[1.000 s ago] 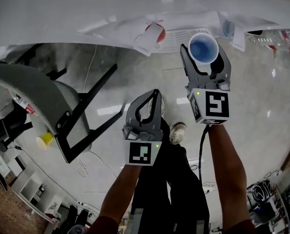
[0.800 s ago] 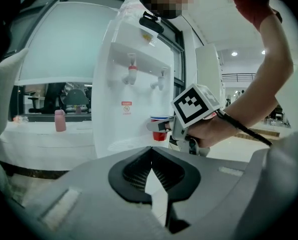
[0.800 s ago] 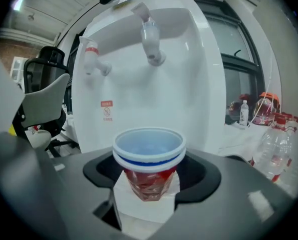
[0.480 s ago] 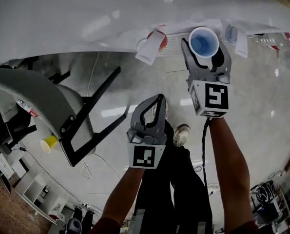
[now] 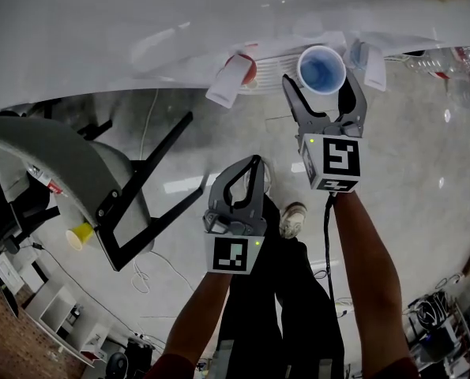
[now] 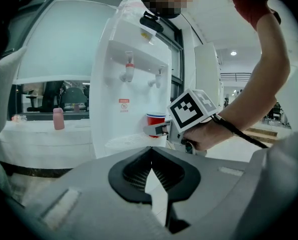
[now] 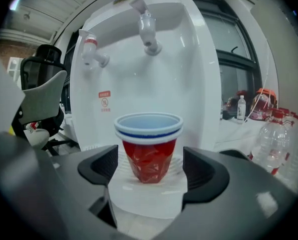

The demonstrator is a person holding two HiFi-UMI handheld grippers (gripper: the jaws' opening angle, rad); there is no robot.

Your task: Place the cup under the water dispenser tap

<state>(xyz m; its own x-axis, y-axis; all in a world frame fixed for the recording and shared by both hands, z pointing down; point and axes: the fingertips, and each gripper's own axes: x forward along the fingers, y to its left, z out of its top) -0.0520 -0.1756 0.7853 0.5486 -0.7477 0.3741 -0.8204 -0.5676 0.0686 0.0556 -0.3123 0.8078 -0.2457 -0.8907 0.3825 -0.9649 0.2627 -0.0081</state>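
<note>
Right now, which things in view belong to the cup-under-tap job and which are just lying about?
Job: cup on the drip tray; tap; water dispenser; right gripper, jaws just opened, cup between them untouched.
Lying about: office chair; plastic bottles; pink bottle; left gripper, shut, empty.

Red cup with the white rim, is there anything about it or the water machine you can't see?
- Red plastic cup with white rim: in the left gripper view the right gripper covers its lower part.
- Water inside it or not: right gripper view is side-on, head view too small.
- White water dispenser: top cut off by the right gripper view's edge; its red label is too small to read.
</note>
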